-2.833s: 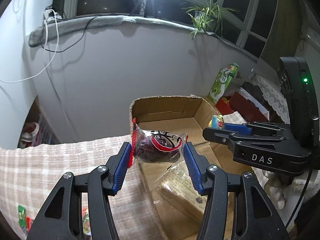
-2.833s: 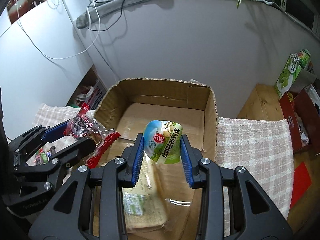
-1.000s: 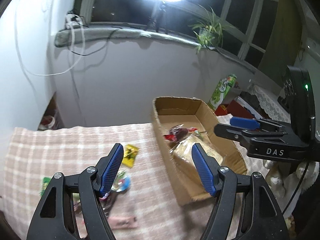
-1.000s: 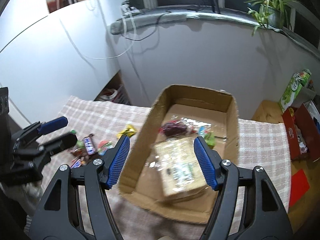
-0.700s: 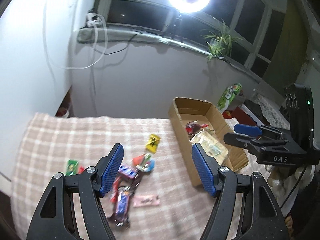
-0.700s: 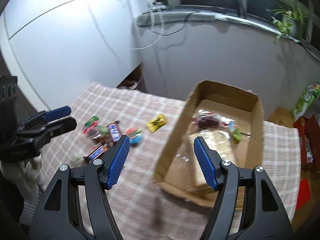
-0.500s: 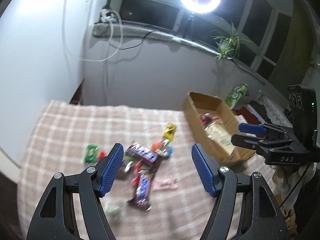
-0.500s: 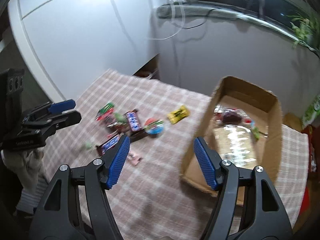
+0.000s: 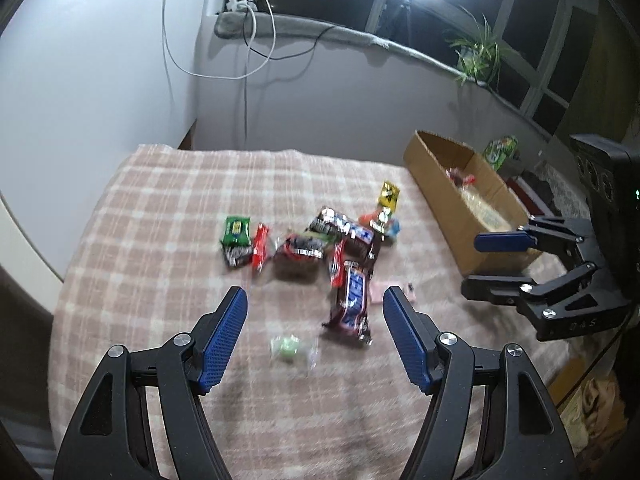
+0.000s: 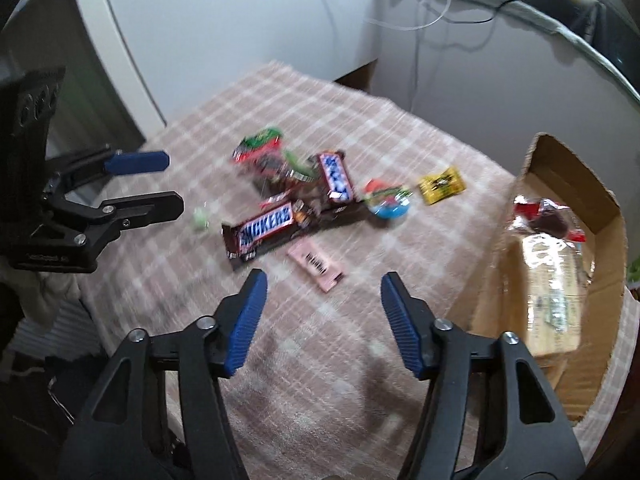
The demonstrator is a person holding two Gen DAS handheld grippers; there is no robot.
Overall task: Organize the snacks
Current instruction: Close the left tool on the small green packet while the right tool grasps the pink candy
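Observation:
Loose snacks lie in a heap on the checked cloth: a Snickers bar (image 10: 266,229), a second Snickers bar (image 10: 335,177), a pink packet (image 10: 317,265), a yellow packet (image 10: 441,184), a round blue-and-red sweet (image 10: 387,201) and a small green sweet (image 9: 289,346). The cardboard box (image 10: 600,292) at the right holds a bread pack (image 10: 554,284) and a red-wrapped snack (image 10: 548,220). My left gripper (image 9: 314,320) hangs open over the near end of the heap, empty. My right gripper (image 10: 320,300) hovers above the pink packet, its jaws closing with nothing between them.
The checked cloth (image 9: 160,208) covers a table against a white wall; its left edge drops off beside a white cabinet (image 10: 120,40). Cables (image 9: 248,40) hang from the window ledge. A green carton (image 9: 500,152) and red boxes stand beyond the cardboard box.
Both grippers let go of their snacks in the box, then swung left and down to the heap on the cloth. The right gripper's jaws have narrowed a little.

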